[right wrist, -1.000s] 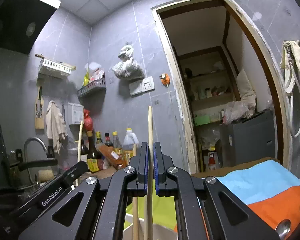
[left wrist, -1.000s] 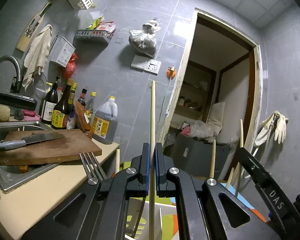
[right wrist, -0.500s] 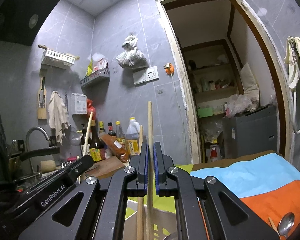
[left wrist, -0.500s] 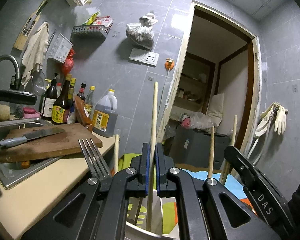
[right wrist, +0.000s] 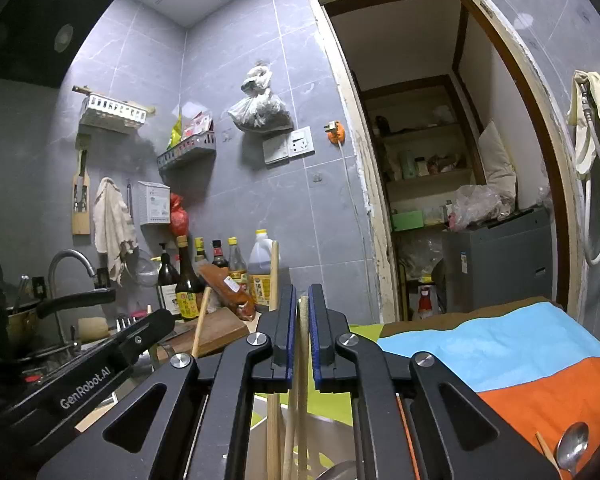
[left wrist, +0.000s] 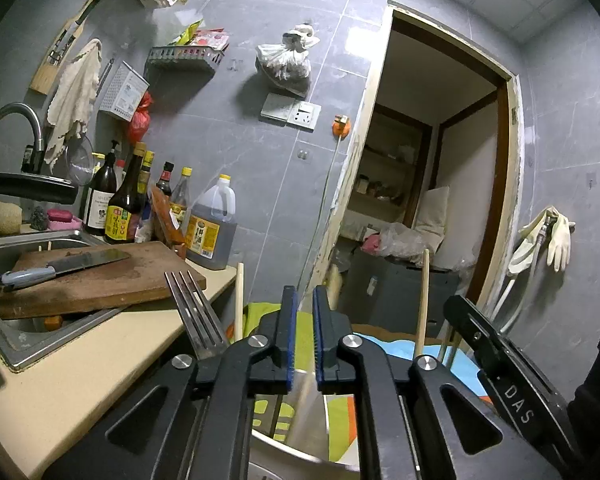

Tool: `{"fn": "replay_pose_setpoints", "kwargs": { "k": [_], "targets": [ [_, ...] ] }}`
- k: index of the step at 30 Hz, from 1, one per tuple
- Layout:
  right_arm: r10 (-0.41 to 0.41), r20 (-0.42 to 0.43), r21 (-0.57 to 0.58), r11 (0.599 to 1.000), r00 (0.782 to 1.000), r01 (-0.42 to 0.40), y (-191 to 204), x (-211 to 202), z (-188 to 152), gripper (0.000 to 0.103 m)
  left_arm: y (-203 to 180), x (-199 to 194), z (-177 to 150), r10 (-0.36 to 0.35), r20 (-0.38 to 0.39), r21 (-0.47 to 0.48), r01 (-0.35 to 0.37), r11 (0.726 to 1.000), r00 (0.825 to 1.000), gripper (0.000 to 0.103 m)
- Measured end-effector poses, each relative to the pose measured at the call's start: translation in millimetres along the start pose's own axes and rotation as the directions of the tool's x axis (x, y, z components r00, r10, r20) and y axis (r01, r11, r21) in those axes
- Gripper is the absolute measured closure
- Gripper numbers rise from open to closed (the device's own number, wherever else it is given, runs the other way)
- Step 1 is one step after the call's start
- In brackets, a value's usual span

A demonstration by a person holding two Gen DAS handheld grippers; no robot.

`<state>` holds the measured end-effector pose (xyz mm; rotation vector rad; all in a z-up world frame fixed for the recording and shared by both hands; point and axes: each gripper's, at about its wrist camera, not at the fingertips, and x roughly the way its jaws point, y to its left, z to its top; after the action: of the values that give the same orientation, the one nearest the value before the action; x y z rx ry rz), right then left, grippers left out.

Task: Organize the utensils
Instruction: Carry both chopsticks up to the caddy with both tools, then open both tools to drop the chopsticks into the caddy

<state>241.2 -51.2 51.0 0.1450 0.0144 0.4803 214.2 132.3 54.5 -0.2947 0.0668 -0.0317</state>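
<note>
Both tongs part, the left tongs [left wrist: 302, 336] around a blurred falling chopstick [left wrist: 309, 400], the right tongs [right wrist: 302, 332] loosening beside one chopstick [right wrist: 303, 344], one fork [left wrist: 196, 316] at nine o'clock.

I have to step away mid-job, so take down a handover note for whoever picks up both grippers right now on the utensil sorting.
Left gripper: jaws opening, with a blurred chopstick loose between them above the white holder.
Right gripper: jaws slightly apart, and an upright chopstick between them looks unclamped.
Done: the fork and other chopsticks appear to stand in the holder.
Left: the spoon and a stray chopstick lie on the orange cloth.
</note>
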Motion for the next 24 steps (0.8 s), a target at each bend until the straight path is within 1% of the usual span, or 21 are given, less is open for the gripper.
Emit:
{"fn": "replay_pose_setpoints", "kwargs": {
  "k": [1,3,4,5,6,8,10,12,14,15,17,19,21,22,23,24],
  "targets": [
    [0.000,0.002,0.000,1.000,1.000,0.000,0,0,0,0.096,0,-1,0,-0.003,0.004,-0.003,0.003,1.000,1.000,0.091],
    [0.001,0.005,0.001,1.000,1.000,-0.001,0,0,0,0.094,1,-2,1,-0.007,0.010,-0.008,0.007,1.000,1.000,0.088],
    [0.000,0.009,0.001,1.000,1.000,0.000,0,-1,1,0.091,1,-3,1,-0.009,0.014,-0.009,0.009,1.000,1.000,0.086],
    [0.001,0.013,0.002,1.000,1.000,-0.001,0,-1,2,0.085,1,-3,2,-0.009,0.018,-0.009,0.010,1.000,1.000,0.086],
    [0.000,0.018,0.003,1.000,1.000,0.000,-1,-2,3,0.082,0,-4,2,-0.009,0.021,-0.007,0.009,1.000,1.000,0.085],
    [-0.005,0.029,0.005,1.000,1.000,0.005,-3,-4,7,0.081,1,-5,4,-0.009,0.026,-0.009,0.010,1.000,1.000,0.083],
    [-0.010,0.037,0.014,1.000,0.999,0.009,-6,-5,12,0.079,1,-6,5,-0.006,0.027,-0.017,0.007,1.000,1.000,0.076],
    [-0.013,0.040,0.019,1.000,0.999,0.012,-8,-7,17,0.076,0,-5,7,0.002,0.016,-0.016,-0.002,1.000,1.000,0.075],
    [-0.012,0.035,0.019,1.000,0.999,0.012,-10,-8,22,0.064,-2,-4,11,0.011,0.012,-0.009,-0.011,1.000,1.000,0.074],
    [-0.011,0.032,0.020,1.000,0.999,0.010,-12,-9,25,0.061,-5,-4,14,0.014,0.013,0.000,-0.014,1.000,1.000,0.072],
    [-0.010,0.032,0.007,1.000,0.999,0.010,-15,-14,29,0.052,-10,-7,18,0.016,0.022,0.020,-0.017,1.000,1.000,0.067],
    [-0.021,0.027,-0.030,0.999,0.999,0.022,-17,-19,34,0.051,-14,-8,20,0.024,0.019,0.039,-0.025,0.999,1.000,0.062],
    [-0.036,0.018,-0.058,0.998,0.999,0.037,-19,-23,38,0.049,-19,-8,23,0.024,-0.007,0.051,-0.023,0.998,1.000,0.060],
    [-0.035,0.012,-0.065,0.997,0.999,0.036,-21,-26,40,0.046,-21,-9,24,0.029,-0.018,0.055,-0.028,0.998,0.999,0.058],
    [-0.033,0.006,-0.071,0.997,0.999,0.034,-24,-28,42,0.040,-25,-10,24,0.033,-0.032,0.066,-0.031,0.997,0.999,0.057],
    [-0.036,0.004,-0.077,0.996,0.999,0.036,-27,-32,45,0.037,-28,-11,24,0.034,-0.042,0.076,-0.031,0.997,0.999,0.052]
  ]
}}
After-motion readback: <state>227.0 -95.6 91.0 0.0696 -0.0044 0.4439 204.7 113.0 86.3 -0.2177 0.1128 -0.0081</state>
